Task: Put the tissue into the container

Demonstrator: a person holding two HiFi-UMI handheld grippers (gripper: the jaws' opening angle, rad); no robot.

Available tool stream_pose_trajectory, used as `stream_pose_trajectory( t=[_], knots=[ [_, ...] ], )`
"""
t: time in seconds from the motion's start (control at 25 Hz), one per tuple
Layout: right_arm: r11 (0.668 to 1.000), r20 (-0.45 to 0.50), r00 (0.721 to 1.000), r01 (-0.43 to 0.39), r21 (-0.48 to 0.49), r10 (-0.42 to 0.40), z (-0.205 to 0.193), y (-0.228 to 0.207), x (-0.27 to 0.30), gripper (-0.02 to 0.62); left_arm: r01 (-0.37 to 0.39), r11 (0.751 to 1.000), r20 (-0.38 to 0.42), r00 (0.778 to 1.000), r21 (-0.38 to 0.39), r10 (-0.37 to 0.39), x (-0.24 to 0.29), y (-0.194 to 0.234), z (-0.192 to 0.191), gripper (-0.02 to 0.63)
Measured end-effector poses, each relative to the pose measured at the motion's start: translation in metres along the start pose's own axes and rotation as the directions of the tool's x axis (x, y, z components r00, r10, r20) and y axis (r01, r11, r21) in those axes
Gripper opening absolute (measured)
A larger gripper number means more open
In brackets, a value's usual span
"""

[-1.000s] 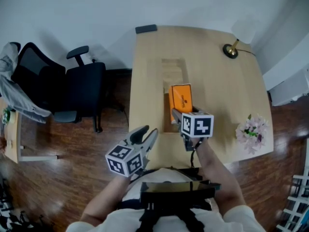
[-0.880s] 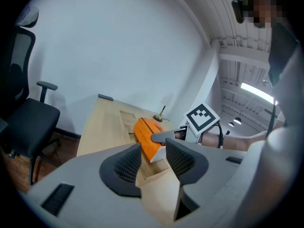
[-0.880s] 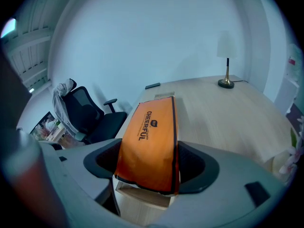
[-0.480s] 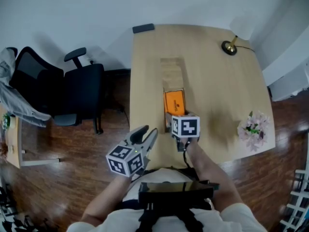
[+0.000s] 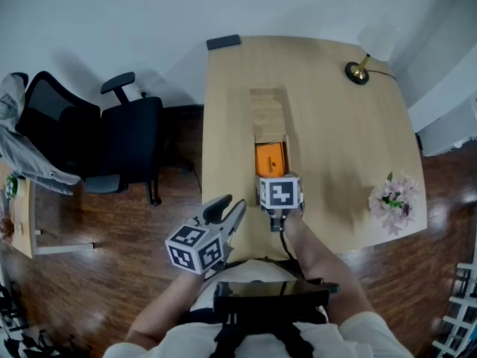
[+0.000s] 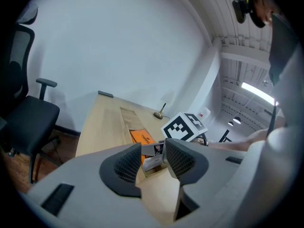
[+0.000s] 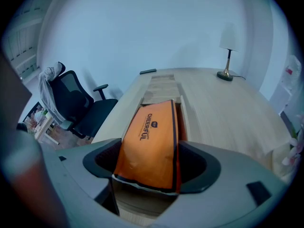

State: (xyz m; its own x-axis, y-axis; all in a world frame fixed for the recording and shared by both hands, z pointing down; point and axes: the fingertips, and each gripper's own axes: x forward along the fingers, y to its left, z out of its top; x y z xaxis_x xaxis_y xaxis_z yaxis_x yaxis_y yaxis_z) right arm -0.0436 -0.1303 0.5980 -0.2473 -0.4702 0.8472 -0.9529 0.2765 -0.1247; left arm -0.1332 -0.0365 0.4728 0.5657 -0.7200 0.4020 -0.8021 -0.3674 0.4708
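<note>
An orange tissue pack (image 5: 270,157) lies lengthwise between the jaws of my right gripper (image 5: 273,176), over the near end of a long wooden container (image 5: 267,114) sunk into the table. In the right gripper view the pack (image 7: 152,141) fills the gap of the right gripper (image 7: 151,161). Both pads touch its sides while the jaws are opening. The container (image 7: 161,87) runs on ahead of it. My left gripper (image 5: 229,209) hovers off the table's near left edge. It (image 6: 153,160) stands open with nothing between its fingers.
The wooden table (image 5: 335,140) carries a brass lamp (image 5: 359,73) at its far right, a bunch of flowers (image 5: 393,198) at its near right and a small black object (image 5: 223,42) on its far edge. A black office chair (image 5: 97,140) stands to the left.
My right gripper has shifted left and toward me with the orange pack, which now sits lower over the container's near end. The left gripper has barely moved.
</note>
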Motion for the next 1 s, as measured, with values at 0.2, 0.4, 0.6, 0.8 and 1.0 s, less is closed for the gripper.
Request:
stream_pose_trajectory(
  t=[0.2,0.4,0.6,0.8,1.0],
  knots=[
    [1.0,-0.014,1.0,-0.009,0.018,0.009,-0.003,0.001,-0.004,0.388,0.0,1.0,0.0,1.0,-0.007,0.0,-0.001,0.0,0.0,0.166],
    [0.998,0.009,0.999,-0.044,0.035,0.044,0.001,0.002,-0.01,0.394,0.012,1.0,-0.004,1.0,-0.008,-0.012,0.002,-0.004,0.0,0.166],
    [0.993,0.09,0.99,-0.11,0.04,0.106,0.015,-0.001,-0.038,0.393,0.022,1.0,0.021,1.0,0.004,-0.022,0.002,-0.01,0.009,0.155],
    [0.99,0.228,0.964,-0.127,-0.056,0.136,0.039,-0.013,-0.093,0.306,0.039,0.999,0.073,0.996,0.018,-0.04,-0.001,-0.023,0.027,0.115],
    [0.985,0.323,0.932,-0.131,-0.116,0.162,0.054,-0.027,-0.15,0.183,0.055,0.996,0.101,0.993,0.064,-0.061,-0.002,-0.049,0.044,0.08]
  ],
)
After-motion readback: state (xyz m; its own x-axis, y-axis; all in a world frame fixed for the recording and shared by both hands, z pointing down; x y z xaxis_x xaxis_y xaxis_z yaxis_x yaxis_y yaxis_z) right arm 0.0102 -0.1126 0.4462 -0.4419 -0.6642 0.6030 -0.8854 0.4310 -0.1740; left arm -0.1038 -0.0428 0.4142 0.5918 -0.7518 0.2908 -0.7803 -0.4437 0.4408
